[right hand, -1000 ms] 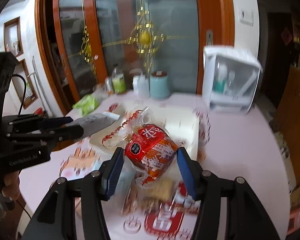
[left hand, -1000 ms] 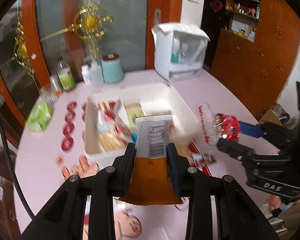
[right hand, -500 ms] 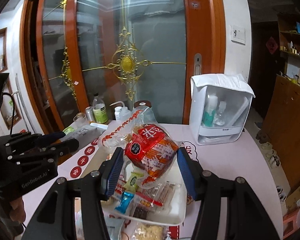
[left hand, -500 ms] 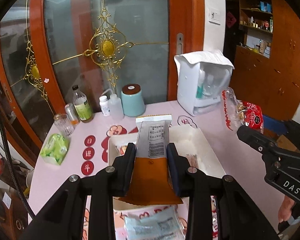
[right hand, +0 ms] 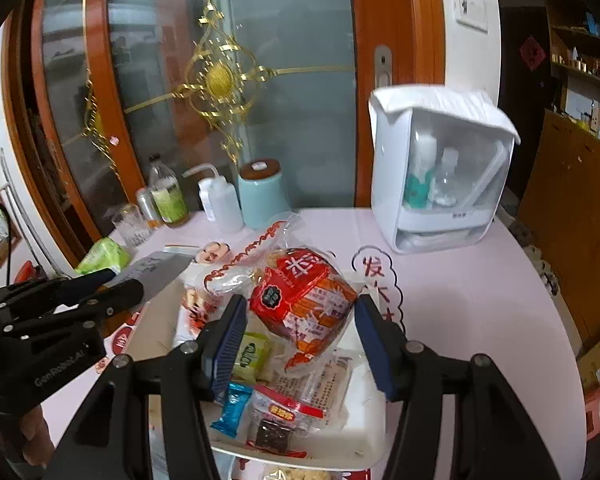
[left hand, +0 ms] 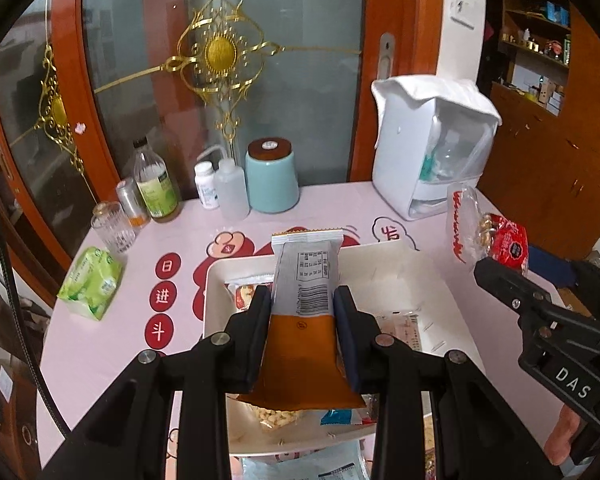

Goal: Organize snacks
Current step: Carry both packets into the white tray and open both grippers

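My left gripper point(left hand: 302, 300) is shut on an orange and grey snack packet point(left hand: 306, 312), held above the white tray point(left hand: 432, 276). My right gripper point(right hand: 300, 312) is shut on a red snack bag in clear wrap point(right hand: 302, 300), held above the same white tray point(right hand: 370, 424). The tray holds several small snack packs, among them a blue one point(right hand: 232, 404) and a green one point(right hand: 252, 354). The right gripper with its red bag point(left hand: 500, 242) shows at the right of the left wrist view. The left gripper point(right hand: 112, 288) shows at the left of the right wrist view.
A pink tablecloth point(left hand: 100, 344) covers the table. At the back stand a teal canister point(left hand: 270, 180), bottles point(left hand: 156, 184), a glass point(left hand: 112, 226) and a white organiser box point(left hand: 432, 148). A green tissue pack point(left hand: 92, 282) lies at the left. More packets lie near the front edge point(left hand: 300, 466).
Both grippers have tilted down and moved over the tray, still holding their packets. The tray and its snacks now fill more of both views.
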The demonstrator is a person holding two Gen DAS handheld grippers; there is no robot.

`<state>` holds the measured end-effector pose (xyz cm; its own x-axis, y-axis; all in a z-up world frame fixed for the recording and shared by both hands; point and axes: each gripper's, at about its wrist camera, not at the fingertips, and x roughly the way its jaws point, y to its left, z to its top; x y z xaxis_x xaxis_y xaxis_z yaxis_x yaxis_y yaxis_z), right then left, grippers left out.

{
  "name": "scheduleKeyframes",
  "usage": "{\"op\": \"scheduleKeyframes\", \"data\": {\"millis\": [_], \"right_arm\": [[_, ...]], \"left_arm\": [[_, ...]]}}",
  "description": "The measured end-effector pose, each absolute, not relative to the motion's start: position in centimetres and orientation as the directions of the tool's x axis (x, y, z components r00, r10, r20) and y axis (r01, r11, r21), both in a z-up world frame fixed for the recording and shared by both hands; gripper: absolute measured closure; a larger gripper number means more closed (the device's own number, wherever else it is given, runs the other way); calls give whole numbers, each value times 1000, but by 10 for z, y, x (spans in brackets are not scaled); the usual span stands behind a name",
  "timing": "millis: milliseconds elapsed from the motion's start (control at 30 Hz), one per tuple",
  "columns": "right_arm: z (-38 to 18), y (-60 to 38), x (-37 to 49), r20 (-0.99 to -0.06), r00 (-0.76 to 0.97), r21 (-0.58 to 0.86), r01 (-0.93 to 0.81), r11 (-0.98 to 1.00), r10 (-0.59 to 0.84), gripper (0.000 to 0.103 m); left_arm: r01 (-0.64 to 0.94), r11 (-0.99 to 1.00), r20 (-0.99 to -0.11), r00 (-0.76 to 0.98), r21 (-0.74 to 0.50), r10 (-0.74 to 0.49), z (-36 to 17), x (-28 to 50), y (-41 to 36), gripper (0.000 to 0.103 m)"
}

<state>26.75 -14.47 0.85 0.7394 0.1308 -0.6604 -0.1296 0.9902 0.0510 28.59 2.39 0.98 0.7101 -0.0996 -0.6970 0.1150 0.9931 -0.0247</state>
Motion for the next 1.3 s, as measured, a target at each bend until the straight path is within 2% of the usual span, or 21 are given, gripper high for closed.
{"op": "scheduleKeyframes", "data": {"millis": [167, 233, 300, 333, 367, 633, 1300], "right_arm": [[-24, -142, 286, -726, 680, 36, -109, 993, 101, 45], [-36, -138, 290, -752, 654, 5, -120, 993, 83, 45], [-47, -134, 291, -774, 631, -35, -119, 992, 49, 46], [-51, -133, 291, -781, 623, -36, -125, 991, 50, 46], [-55, -134, 291, -789, 612, -30, -125, 992, 53, 46], [-59, -141, 284, -795, 602, -1, -118, 993, 71, 46], [-24, -154, 226, -749, 652, 44, -128, 991, 118, 46]], "left_arm": [[103, 994, -730, 677, -31, -93, -16, 303, 24, 71], [107, 994, -744, 661, -36, -98, -24, 307, 24, 68], [133, 990, -771, 626, -44, -118, -37, 312, 21, 39], [132, 990, -786, 607, -40, -112, -45, 315, 19, 13], [111, 994, -788, 609, -26, -88, -52, 315, 20, 10], [121, 992, -807, 584, -18, -86, -73, 308, 18, 10], [117, 993, -731, 676, -26, -98, -33, 247, 9, 10]]}}
